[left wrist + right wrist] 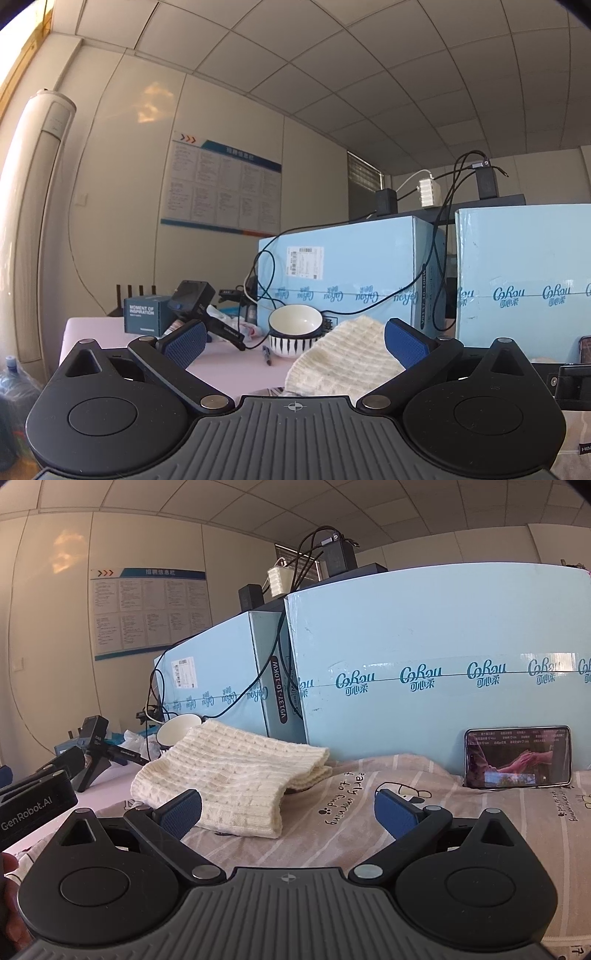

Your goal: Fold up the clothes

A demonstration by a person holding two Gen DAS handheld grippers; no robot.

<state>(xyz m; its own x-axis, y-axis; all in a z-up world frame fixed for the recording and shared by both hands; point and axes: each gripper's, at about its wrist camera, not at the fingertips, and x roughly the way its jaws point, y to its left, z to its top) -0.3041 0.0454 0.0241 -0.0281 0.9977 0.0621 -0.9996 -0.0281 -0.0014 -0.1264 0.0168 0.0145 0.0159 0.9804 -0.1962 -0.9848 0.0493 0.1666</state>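
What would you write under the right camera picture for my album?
Open right gripper hovers before a folded white knit on a striped cloth, with a phone propped against blue boxes.

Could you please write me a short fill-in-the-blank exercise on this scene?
1. The folded white knit lies on a striped ____.
2. The phone leans against a light ____ box.
3. Both the left gripper and the right gripper are ____.
4. The white bowl sits stacked in a ____-striped bowl.

Missing words: cloth; blue; open; black
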